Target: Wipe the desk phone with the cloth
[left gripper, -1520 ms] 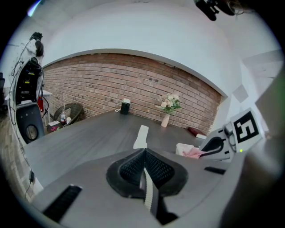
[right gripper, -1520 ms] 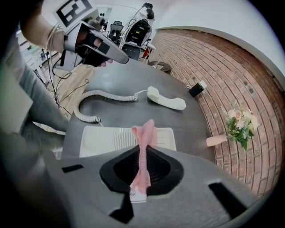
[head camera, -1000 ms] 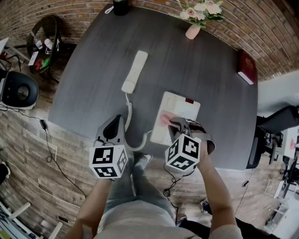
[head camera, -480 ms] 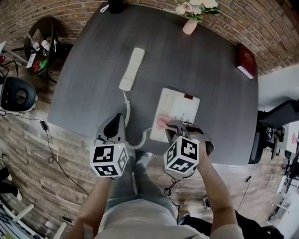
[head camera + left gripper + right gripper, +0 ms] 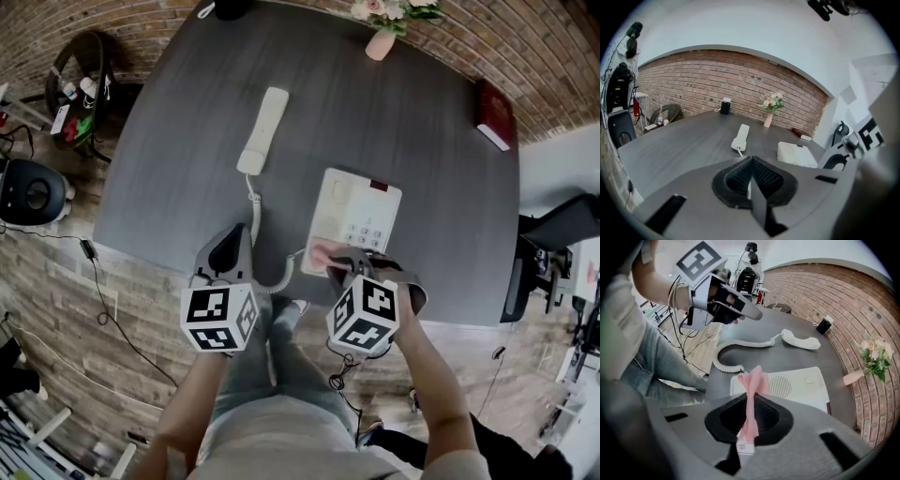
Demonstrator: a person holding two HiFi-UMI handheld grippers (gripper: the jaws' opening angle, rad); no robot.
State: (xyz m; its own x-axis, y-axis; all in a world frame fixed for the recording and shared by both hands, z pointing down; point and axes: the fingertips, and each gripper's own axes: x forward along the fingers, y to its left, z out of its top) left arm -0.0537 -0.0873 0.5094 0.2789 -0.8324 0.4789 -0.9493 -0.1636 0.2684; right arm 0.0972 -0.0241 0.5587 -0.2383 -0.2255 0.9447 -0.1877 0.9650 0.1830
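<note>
So, mid-wipe: right gripper [image 5: 342,267] clamps the cloth [image 5: 323,253] at the near edge of the phone [image 5: 339,202] (left gripper [image 5: 242,236] closed on nothing, hanging beside). Next stroke probably needs to sweep up over the keypad [image 5: 362,228].

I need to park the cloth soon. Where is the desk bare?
Bare: left of the handset to the left edge of the desk; the wide stretch between the phone base and the red book; between handset and vase. Crowded: the near edge, with coiled cord, left claw, right claw, cloth.
</note>
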